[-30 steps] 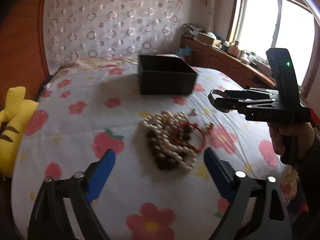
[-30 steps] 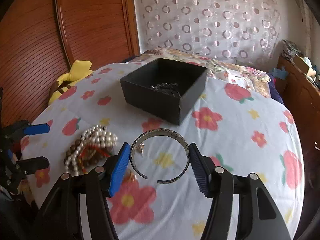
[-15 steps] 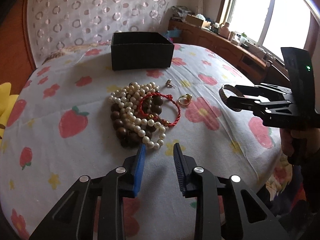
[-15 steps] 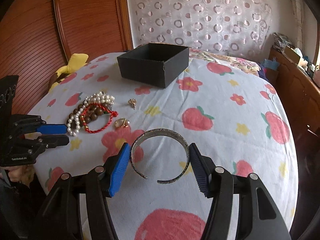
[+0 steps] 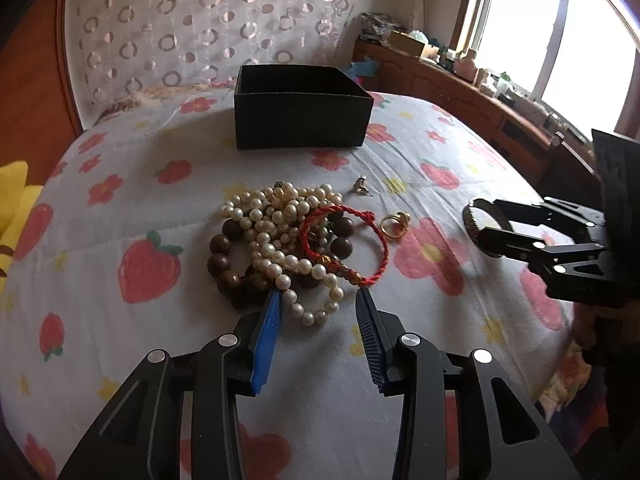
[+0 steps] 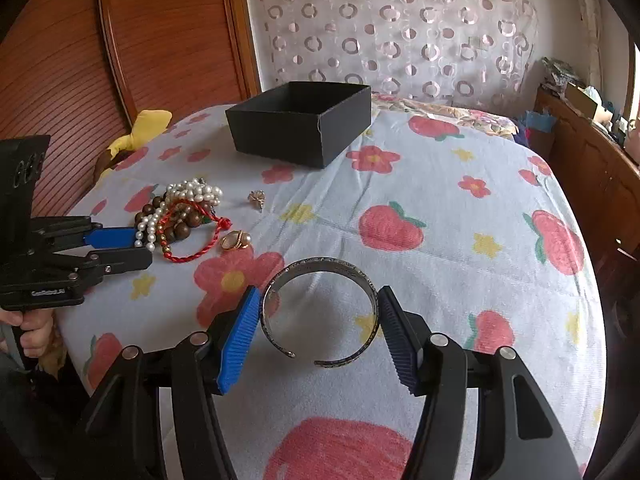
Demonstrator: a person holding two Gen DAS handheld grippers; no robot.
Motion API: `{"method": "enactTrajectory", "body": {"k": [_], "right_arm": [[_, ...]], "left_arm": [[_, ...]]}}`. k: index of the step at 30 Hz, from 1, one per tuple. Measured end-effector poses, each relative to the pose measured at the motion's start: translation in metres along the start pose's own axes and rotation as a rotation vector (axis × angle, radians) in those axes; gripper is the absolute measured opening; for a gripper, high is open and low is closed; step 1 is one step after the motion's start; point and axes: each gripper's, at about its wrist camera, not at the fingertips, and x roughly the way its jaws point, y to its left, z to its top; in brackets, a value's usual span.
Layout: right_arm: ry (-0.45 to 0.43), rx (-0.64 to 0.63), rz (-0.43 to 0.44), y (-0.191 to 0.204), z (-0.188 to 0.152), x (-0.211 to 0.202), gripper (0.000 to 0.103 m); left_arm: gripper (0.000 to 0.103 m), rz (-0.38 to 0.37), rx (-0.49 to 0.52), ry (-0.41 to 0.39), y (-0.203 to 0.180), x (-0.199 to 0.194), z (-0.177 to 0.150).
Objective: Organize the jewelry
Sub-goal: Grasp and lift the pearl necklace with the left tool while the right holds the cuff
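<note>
A pile of jewelry lies on the flowered bedspread: a pearl necklace [image 5: 280, 216], a brown wooden bead bracelet [image 5: 224, 256] and a red cord bracelet [image 5: 348, 240]. A gold ring [image 5: 394, 224] and a small earring [image 5: 360, 186] lie beside it. My left gripper [image 5: 318, 304] is open at the pile's near edge, its fingers either side of the pearl strand's end. My right gripper [image 6: 318, 312] is shut on a silver cuff bracelet [image 6: 320, 312], held above the bed. The open black box [image 6: 300, 120] stands behind the pile.
A yellow plush toy [image 6: 140, 128] lies at the bed's left edge by the wooden headboard. A wooden dresser [image 5: 460, 92] with clutter runs under the window on the right. The bedspread [image 6: 460, 220] stretches right of the jewelry.
My left gripper has moved forward to the pile's edge and its jaws have widened after narrowing. My right gripper has pulled back and lower with the cuff.
</note>
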Motion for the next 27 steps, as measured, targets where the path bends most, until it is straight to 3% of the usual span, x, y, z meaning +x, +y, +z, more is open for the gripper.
{"method": "enactTrajectory", "body": {"k": [2, 3, 8, 9, 20, 27], "right_arm": [[-0.001, -0.002, 0.004, 0.0, 0.0, -0.001, 0.063], [-0.001, -0.004, 0.003, 0.0, 0.0, -0.001, 0.063], [-0.002, -0.003, 0.005, 0.0, -0.001, -0.001, 0.063], [-0.001, -0.002, 0.005, 0.0, -0.001, -0.001, 0.063], [-0.005, 0.001, 0.002, 0.001, 0.0, -0.002, 0.063], [-0.029, -0.009, 0.011, 0.006, 0.006, -0.01, 0.063]], "left_arm": [[0.034, 0.021, 0.013, -0.004, 0.0, 0.001, 0.0], [0.024, 0.039, 0.017, -0.005, 0.0, 0.001, 0.001], [0.016, 0.046, 0.016, -0.051, 0.006, -0.012, -0.002], [0.006, 0.042, 0.015, -0.067, 0.007, -0.017, -0.002], [0.006, -0.003, 0.01, -0.222, 0.019, -0.072, 0.034], [0.006, -0.015, 0.046, -0.314, 0.017, -0.102, 0.08]]}}
